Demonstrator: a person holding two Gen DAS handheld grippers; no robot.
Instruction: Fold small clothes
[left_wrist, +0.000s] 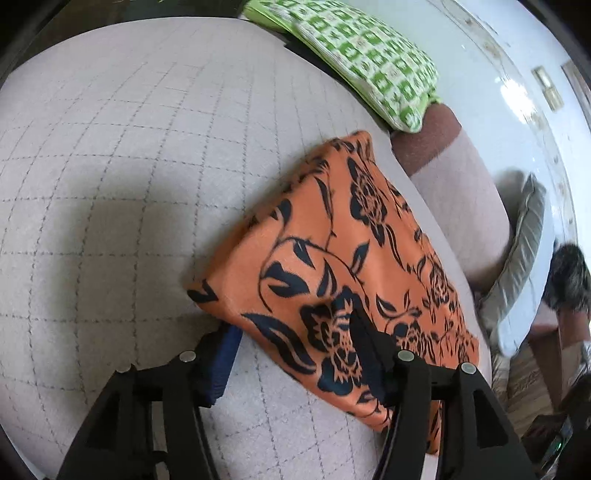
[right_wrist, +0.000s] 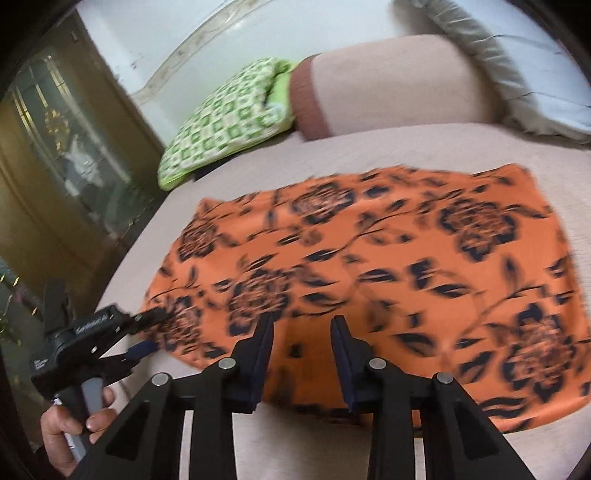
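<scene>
An orange cloth with a dark flower print (left_wrist: 343, 258) lies folded on the quilted grey bed (left_wrist: 129, 166). In the left wrist view my left gripper (left_wrist: 295, 336) is open, its jaws either side of the cloth's near edge: the right finger is on top of the cloth, the left finger beside it on the bed. In the right wrist view the cloth (right_wrist: 388, 258) spreads wide on the bed (right_wrist: 295, 443). My right gripper (right_wrist: 302, 325) is open and empty over its near edge. The left gripper (right_wrist: 147, 332) shows at the cloth's left corner, held by a hand.
A green and white checked pillow (left_wrist: 369, 55) and a pink bolster with a brown end (left_wrist: 443, 158) lie at the head of the bed, with a grey cushion (left_wrist: 517, 258) beside them. A dark wooden cabinet (right_wrist: 55, 147) stands past the bed's left edge.
</scene>
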